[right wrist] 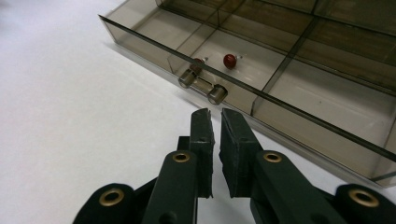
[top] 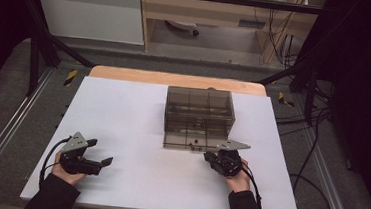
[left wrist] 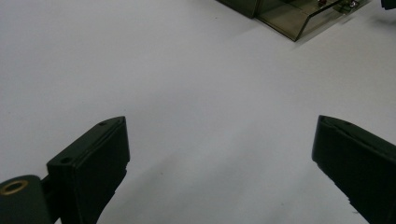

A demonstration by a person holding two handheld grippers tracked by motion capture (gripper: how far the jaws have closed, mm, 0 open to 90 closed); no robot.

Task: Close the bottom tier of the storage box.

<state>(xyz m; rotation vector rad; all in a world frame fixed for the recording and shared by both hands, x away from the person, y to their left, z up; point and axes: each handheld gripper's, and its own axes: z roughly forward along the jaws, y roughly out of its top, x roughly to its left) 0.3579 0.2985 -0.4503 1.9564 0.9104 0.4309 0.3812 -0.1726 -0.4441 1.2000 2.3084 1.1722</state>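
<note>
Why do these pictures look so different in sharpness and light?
High view: soft and grainy, dark surroundings, bright white table. Left gripper view: the close black fingers blur, faint shadows beneath. Right gripper view: sharper, with pale reflections on the smoky drawer box.

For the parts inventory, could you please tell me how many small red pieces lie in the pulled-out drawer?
2: one red piece lies in the drawer's front middle compartment, the other beside it behind the handle. Others may be hidden.

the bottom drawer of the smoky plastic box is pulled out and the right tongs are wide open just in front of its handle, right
Not quite: the right tongs are nearly shut, with nothing between them, as the right gripper view shows. The drawer is pulled out, and they sit just short of its handle.
</note>
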